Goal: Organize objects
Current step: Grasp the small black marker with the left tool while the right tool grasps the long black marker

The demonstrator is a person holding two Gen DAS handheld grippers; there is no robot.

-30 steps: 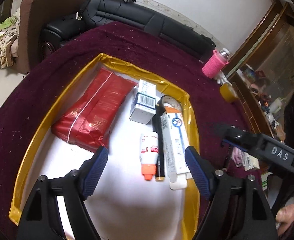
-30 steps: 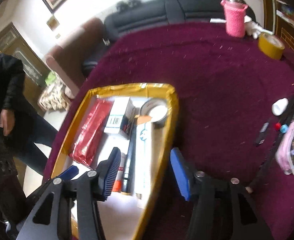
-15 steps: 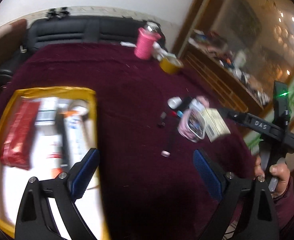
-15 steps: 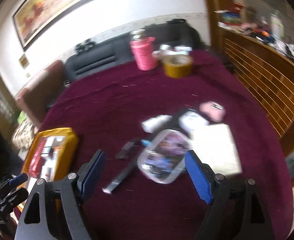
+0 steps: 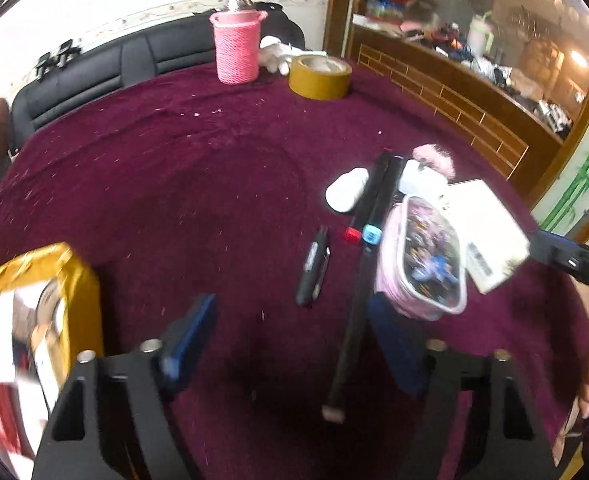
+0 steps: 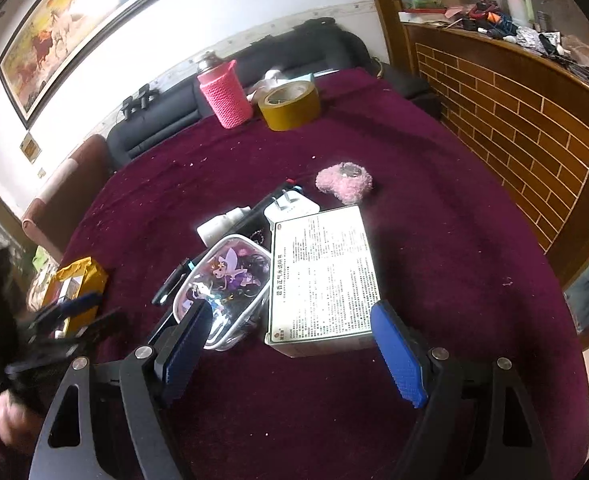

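A heap of loose things lies on the maroon cloth: a pink clear pouch [image 5: 422,256] [image 6: 226,276], a white printed box [image 6: 322,272] [image 5: 490,232], a white bottle [image 5: 344,194] [image 6: 222,224], a white plug [image 6: 290,208], a pink fuzzy thing [image 6: 344,182], a black pen-like tool [image 5: 312,268] and a long black stick [image 5: 358,292]. My left gripper [image 5: 294,340] is open and empty over the tool and stick. My right gripper [image 6: 290,352] is open and empty just before the box and pouch. The gold-edged tray [image 5: 74,276] [image 6: 82,276] with sorted things lies to the left.
A pink knitted bottle [image 5: 238,46] [image 6: 224,92] and a roll of yellow tape [image 5: 320,76] [image 6: 290,106] stand at the table's far edge. A black sofa [image 5: 94,76] lies behind. A wooden cabinet [image 6: 514,120] borders the right side.
Both grippers have swung right, away from the tray and towards the heap of loose things. Both stay open and empty.
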